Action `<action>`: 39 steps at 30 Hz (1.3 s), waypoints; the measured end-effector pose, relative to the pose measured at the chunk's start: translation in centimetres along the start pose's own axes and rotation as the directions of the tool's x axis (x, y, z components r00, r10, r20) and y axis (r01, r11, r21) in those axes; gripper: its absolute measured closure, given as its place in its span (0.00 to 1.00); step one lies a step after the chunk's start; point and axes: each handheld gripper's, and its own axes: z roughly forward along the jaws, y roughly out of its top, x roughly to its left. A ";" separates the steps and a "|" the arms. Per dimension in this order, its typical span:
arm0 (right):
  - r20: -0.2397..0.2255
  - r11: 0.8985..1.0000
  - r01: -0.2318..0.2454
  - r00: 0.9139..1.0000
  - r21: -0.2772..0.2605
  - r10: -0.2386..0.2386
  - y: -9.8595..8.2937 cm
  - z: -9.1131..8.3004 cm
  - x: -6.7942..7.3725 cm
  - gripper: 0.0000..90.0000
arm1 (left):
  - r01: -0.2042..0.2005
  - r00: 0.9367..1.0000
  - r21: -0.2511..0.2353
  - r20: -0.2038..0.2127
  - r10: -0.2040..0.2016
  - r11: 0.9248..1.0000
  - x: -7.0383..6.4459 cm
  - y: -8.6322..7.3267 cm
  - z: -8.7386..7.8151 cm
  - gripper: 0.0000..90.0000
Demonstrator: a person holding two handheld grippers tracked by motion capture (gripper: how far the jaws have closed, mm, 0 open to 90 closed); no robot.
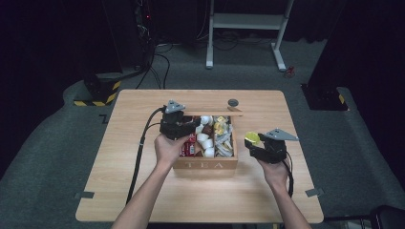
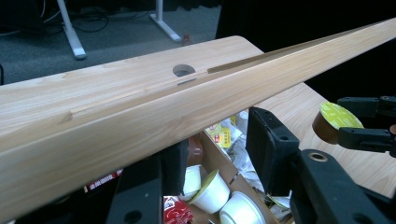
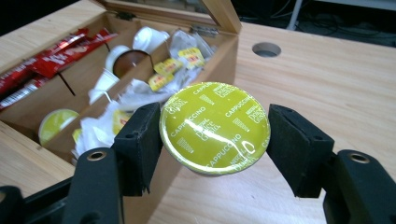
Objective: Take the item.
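Capsule, green-lidded cappuccino, pinched in the right gripper just off the tea box's right side, above the table. Left gripper clamps the box's raised lid at the left.

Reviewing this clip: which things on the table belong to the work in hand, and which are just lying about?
In use:
- green-lidded cappuccino capsule, clamped in the right gripper
- wooden tea box
- its hinged wooden lid, held up by the left gripper

Lying about:
- red sachets
- white capsules
- yellow-tagged tea bags
- white desk frame behind the table
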 end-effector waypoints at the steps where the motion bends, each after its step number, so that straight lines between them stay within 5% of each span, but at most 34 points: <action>1: 0.002 1.000 0.002 1.000 0.003 -0.002 -0.2 0.0 -0.2 0.41 | -0.002 1.000 -0.001 0.000 0.002 1.000 0.0 0.0 0.0 0.65; 17: 0.041 0.996 -0.052 0.998 0.069 0.049 -4.2 0.5 -2.0 0.41 | -0.001 1.000 0.000 0.001 0.001 1.000 -0.1 -0.2 0.0 0.65; 28: 0.009 0.992 -0.047 0.999 0.120 0.046 -5.1 2.8 -0.7 0.41 | 0.003 1.000 0.007 0.007 -0.003 1.000 0.1 -0.1 0.2 0.65; 39: 0.028 0.990 -0.028 0.999 0.142 0.025 -5.1 4.0 -0.4 0.41 | 0.009 1.000 0.006 0.007 -0.009 1.000 0.0 -0.1 0.2 0.64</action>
